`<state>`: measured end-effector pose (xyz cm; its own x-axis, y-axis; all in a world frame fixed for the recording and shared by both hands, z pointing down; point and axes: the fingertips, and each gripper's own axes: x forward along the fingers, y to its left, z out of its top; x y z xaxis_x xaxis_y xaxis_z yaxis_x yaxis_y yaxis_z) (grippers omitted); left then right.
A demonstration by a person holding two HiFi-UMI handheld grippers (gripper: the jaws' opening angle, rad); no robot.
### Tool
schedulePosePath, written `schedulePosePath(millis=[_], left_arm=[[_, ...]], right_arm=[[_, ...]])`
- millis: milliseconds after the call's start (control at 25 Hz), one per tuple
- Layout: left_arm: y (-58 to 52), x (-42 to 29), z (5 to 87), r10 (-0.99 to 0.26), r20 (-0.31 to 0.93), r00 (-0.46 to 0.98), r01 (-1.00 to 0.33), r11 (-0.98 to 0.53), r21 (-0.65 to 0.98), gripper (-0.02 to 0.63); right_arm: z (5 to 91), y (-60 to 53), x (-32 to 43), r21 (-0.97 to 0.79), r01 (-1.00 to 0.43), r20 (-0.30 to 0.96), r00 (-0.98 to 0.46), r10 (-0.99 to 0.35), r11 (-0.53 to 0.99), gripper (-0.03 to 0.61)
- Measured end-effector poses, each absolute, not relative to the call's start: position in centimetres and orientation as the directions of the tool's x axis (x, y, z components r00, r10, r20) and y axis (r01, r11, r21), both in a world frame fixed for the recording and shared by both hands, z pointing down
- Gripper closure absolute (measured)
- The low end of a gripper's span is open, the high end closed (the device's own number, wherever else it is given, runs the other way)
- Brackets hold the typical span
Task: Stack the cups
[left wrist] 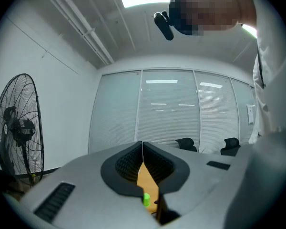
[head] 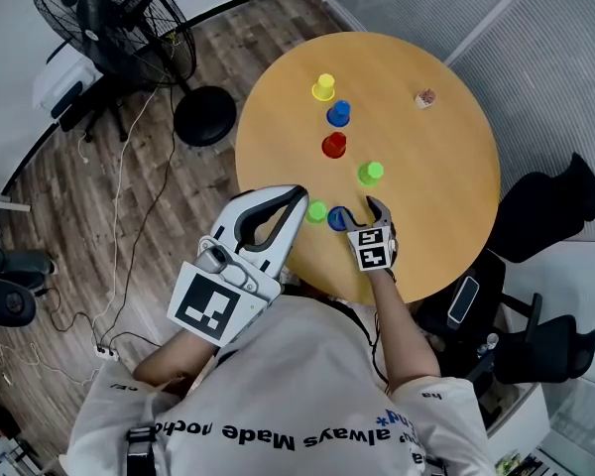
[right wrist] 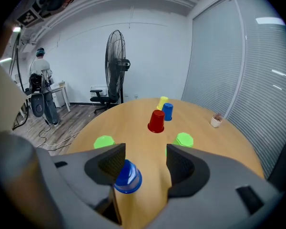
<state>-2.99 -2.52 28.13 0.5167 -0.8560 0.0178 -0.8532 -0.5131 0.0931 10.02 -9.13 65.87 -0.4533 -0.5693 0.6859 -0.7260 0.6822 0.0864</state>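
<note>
Head view: six small plastic cups stand singly on the round wooden table [head: 446, 117], none nested yet, so I judge the stacking barely begun, if at all. A yellow cup [head: 323, 87], a blue cup [head: 338, 114] and a red cup [head: 334, 146] run in a line down the middle of the frame. A green cup [head: 370, 174] sits lower right of them and a second green cup [head: 317, 211] lies near the table's lower edge. Just right of that one is the near blue cup [head: 337, 218], standing between the parted jaws of the right gripper [head: 357, 211].

In the right gripper view the near blue cup [right wrist: 127, 177] stands beside the left-hand jaw, ungripped, with a clear gap to the other. The left gripper [left wrist: 143, 149] is clenched on nothing, tips meeting. Every cup stands mouth down, base up, long axis upright (the near blue one clearly so). All six remain to be stacked.
</note>
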Motion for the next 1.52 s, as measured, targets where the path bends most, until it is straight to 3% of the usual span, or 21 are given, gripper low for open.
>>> schedulePosePath(millis=[680,1520], left_arm=[[-6.1,-3.9,28.3,-0.869,0.037,0.493,-0.868,-0.489,0.087,0.589],[-7.7,-4.8,29.6,-0.889,0.09,0.449,-0.893,-0.441,0.092,0.589]], right_arm=[[68.1,-16.4,14.1,0.126,-0.774,0.726,-0.354,-0.589,0.62,0.308],[71.1,-21.9,13.9,0.152,-0.707,0.776,-0.348,-0.526,0.691,0.308]])
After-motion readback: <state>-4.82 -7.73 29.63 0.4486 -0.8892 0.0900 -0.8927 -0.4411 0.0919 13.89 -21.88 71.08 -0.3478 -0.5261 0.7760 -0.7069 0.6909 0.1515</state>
